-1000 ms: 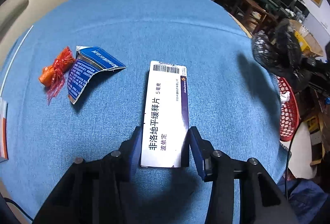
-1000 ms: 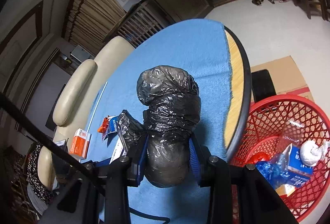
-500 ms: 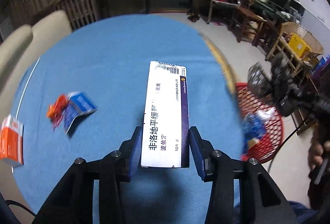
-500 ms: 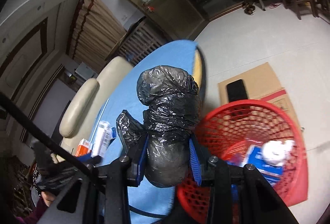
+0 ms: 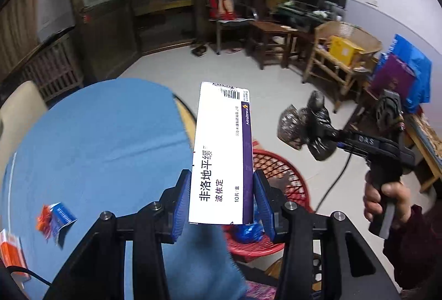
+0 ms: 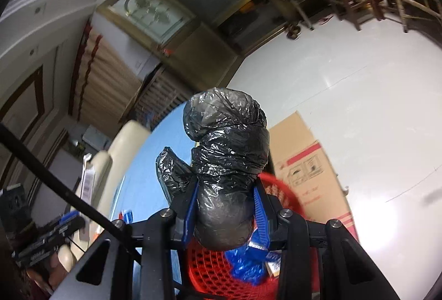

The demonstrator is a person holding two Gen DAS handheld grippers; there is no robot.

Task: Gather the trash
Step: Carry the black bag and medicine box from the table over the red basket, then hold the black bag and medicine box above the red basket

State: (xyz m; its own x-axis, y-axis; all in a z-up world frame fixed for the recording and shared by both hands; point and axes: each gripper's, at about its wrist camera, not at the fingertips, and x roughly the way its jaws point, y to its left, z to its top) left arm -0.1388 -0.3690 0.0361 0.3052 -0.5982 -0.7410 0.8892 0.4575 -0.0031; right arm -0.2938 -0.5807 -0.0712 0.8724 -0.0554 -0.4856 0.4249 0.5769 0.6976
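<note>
The left gripper (image 5: 222, 199) is clamped on a white and purple medicine box (image 5: 222, 153), its pads pressing the two long sides near the lower end, so the box's long axis runs straight out along the fingers and away from the hand. The right gripper (image 6: 226, 213) is clamped on a knotted black plastic bag (image 6: 225, 156), a bulging bundle that also sticks out forward past the fingertips.

Everything turns on the red mesh basket (image 5: 279, 175). In the left wrist view the basket sits on the floor just off the edge of the blue-covered desk (image 5: 96, 148), and the box hangs above the basket's desk-side rim, with most of the opening lying to the right of it. In the right wrist view the basket (image 6: 221, 266) lies directly beneath the bag, with blue wrappers (image 6: 246, 264) already in it. By that reading the right hand (image 5: 386, 200) is the better placed of the two to drop its load; the left probably has to travel a little farther off the desk.

Back on the desk, well apart from the basket, lie a torn blue packet (image 5: 62, 217), an orange wrapper (image 5: 42, 218) touching it, and an orange box (image 5: 11, 247) at the desk's edge.
</note>
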